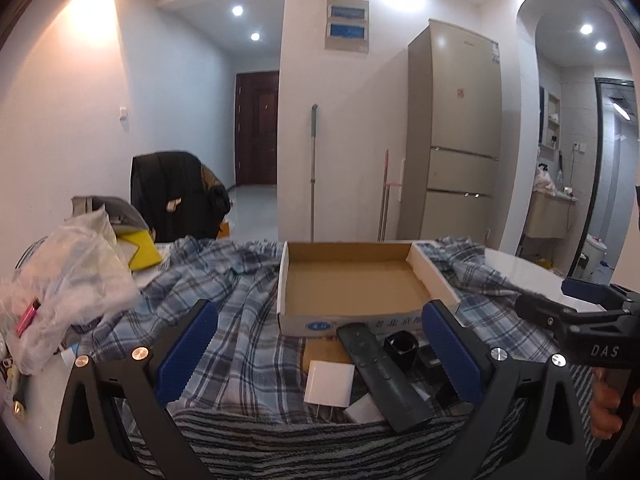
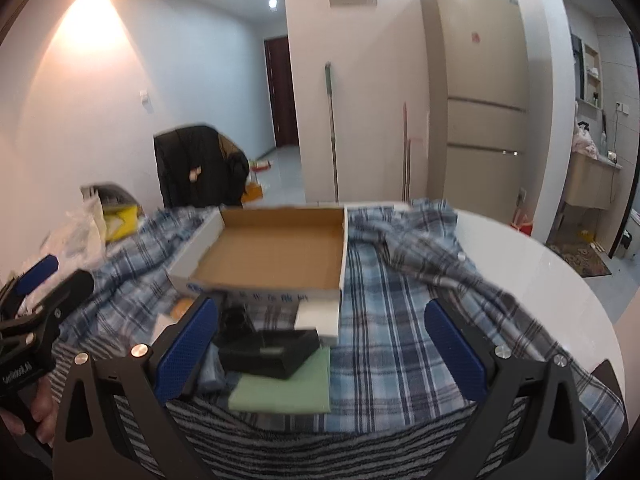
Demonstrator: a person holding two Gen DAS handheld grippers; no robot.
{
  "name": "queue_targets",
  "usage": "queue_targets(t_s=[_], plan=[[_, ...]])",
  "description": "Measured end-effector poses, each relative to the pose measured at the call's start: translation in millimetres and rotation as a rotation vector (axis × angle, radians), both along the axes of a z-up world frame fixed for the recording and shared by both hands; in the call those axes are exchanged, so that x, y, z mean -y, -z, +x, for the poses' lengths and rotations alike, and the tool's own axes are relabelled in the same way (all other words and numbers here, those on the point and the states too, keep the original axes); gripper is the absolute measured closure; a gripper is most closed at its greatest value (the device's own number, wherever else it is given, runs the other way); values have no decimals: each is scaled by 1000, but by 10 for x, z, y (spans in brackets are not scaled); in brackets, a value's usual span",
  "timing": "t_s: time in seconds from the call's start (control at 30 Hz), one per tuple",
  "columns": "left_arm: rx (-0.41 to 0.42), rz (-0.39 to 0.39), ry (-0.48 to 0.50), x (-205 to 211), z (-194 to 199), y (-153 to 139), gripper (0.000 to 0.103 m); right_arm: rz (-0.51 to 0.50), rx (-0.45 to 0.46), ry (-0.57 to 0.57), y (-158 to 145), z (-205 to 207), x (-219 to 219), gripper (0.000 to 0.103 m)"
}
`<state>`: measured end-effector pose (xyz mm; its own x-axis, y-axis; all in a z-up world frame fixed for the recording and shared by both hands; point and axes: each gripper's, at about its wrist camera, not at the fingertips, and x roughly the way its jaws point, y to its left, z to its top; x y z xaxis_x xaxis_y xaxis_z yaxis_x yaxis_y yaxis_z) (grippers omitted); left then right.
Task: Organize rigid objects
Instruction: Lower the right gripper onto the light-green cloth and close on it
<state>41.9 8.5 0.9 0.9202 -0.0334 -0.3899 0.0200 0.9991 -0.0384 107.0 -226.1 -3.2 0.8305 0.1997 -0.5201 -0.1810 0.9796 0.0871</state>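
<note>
Nearest the cameras, both grippers hover above a grey-and-white striped towel (image 1: 280, 440) at the desk's front edge. The left gripper (image 1: 320, 356) has its blue-padded fingers (image 1: 186, 354) spread wide and holds nothing. The right gripper (image 2: 322, 354) is likewise spread and empty.

Just beyond the towel, on a blue-and-white plaid cloth (image 2: 400, 320), lies a loose huddle of small hard things. In the left wrist view, a long black plastic remote control (image 1: 380, 376) lies diagonally, its near end on the towel. A white square plug-in charger (image 1: 330, 385) is just beside it, with a smaller white block (image 1: 364, 410) at its near corner. A small black open-topped cube (image 1: 400, 346) sits beside the remote's far end. In the right wrist view, a flat black rectangular box (image 2: 272, 352) rests on a pale green flat pad (image 2: 286, 390), with a white flat box (image 2: 318, 318) behind it.

Farther back stands an open shallow cardboard box with white outer walls (image 1: 288, 292), empty, its front wall just beside the huddle. Everything is still outside it.

Judged risks: the things crowd and overlap, so closing on one could nudge or drag a neighbour. The remote is long, and gripped near one end it may tip and slip. The cloth is rumpled and could bunch or pull things along. A low carry might catch the box's front wall and shove the light box away. The two grippers are near each other and could collide.

Beyond, crinkled clear plastic bags (image 1: 68, 280) sit at the left, and a tall beige refrigerator (image 1: 460, 132) stands by the wall.
</note>
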Motion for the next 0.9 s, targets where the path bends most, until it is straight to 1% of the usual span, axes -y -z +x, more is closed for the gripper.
queue_targets(t_s=[0.07,0.17,0.2,0.23,0.3,0.37,0.43,0.5,0.57,0.67,0.7,0.73,0.83,0.9], plan=[[-22,2,-8,1,34,47,0,-23,-48,-15,95,37,-69,6],[-17,1,-31,-32,36,30,0,-47,-116,-76,232,62,-213,7],[-20,-9,-31,-62,41,8,0,-53,-133,-87,277,61,-254,8],[-23,-28,-33,-108,45,-9,0,-71,-154,-97,320,59,-302,10],[-20,-86,-58,-228,44,-24,0,-111,-191,-104,430,78,-378,13],[-35,-108,-90,-293,67,-9,0,-104,-225,-103,489,106,-363,15],[-42,-104,-100,-307,96,-1,0,-103,-248,-84,525,135,-333,19],[-43,-86,-109,-292,108,16,0,-91,-272,-87,568,163,-326,20],[-38,-75,-107,-268,98,24,0,-95,-289,-95,597,180,-344,23],[-33,-60,-93,-218,73,20,0,-106,-293,-116,610,175,-393,24],[-35,-59,-88,-206,70,21,0,-113,-293,-117,615,173,-404,31],[-37,-59,-83,-195,67,21,0,-120,-295,-113,619,182,-415,33],[-44,-67,-80,-192,56,18,0,-107,-298,-113,612,193,-387,34],[-31,-74,-87,-213,43,6,0,-90,-279,-110,562,168,-349,34]])
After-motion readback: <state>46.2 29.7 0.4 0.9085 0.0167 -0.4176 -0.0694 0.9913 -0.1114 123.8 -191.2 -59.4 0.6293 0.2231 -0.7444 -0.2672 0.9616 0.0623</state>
